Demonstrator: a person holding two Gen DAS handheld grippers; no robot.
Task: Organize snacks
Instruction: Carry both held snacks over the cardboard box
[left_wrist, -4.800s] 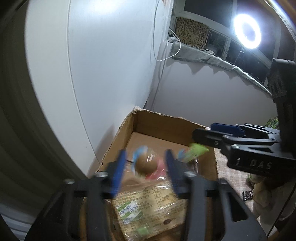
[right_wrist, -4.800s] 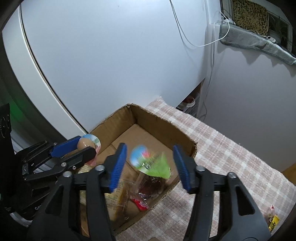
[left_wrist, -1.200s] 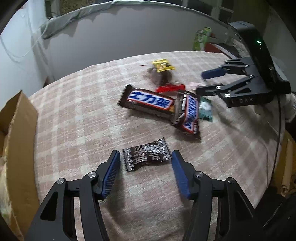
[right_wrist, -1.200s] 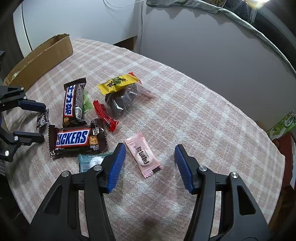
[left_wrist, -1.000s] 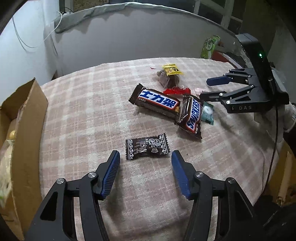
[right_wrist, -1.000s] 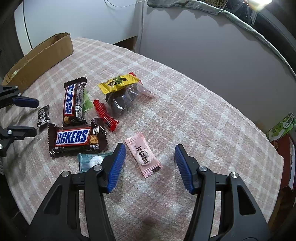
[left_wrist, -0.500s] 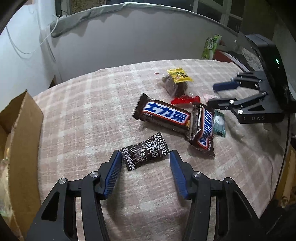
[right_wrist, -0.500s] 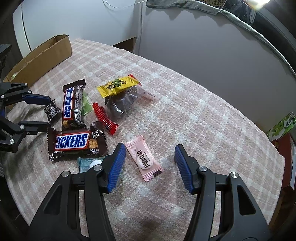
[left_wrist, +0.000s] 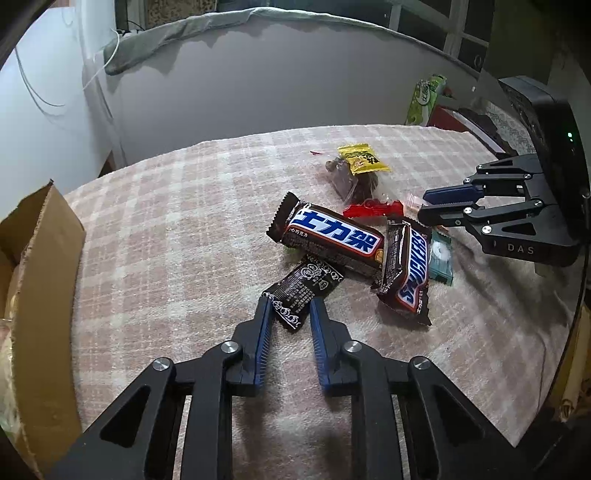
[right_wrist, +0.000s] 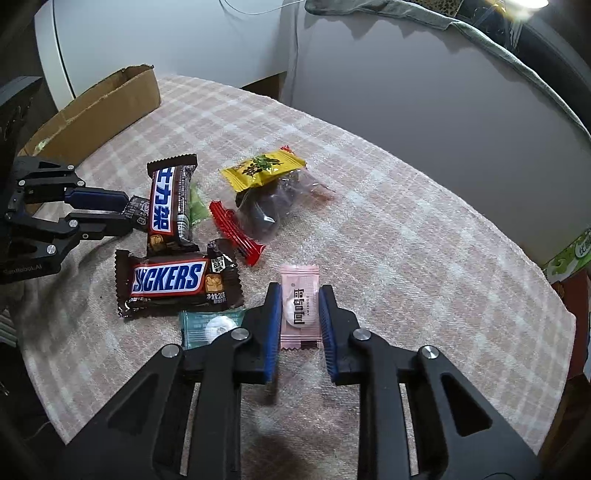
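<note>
My left gripper (left_wrist: 290, 308) has closed onto a small black candy packet (left_wrist: 303, 286) that lies on the checked tablecloth, against a Snickers bar with Chinese lettering (left_wrist: 328, 236). A second Snickers bar (left_wrist: 408, 269) lies beside it. My right gripper (right_wrist: 300, 295) has closed onto a pink candy packet (right_wrist: 300, 306) on the cloth; it also shows in the left wrist view (left_wrist: 430, 206). The left gripper shows in the right wrist view (right_wrist: 125, 212) with the black packet (right_wrist: 138, 210) between its fingers.
A cardboard box (right_wrist: 107, 107) with snacks in it stands at the table's left end (left_wrist: 40, 280). Also on the cloth are a teal mint packet (right_wrist: 210, 325), a red wrapper (right_wrist: 236, 232), a yellow-topped bag of dark snacks (right_wrist: 266, 184) and a green packet (right_wrist: 197, 210).
Both grippers have narrowed from wide open down onto their packets. The left one moved forward to the black packet, the right one lowered over the pink packet.
</note>
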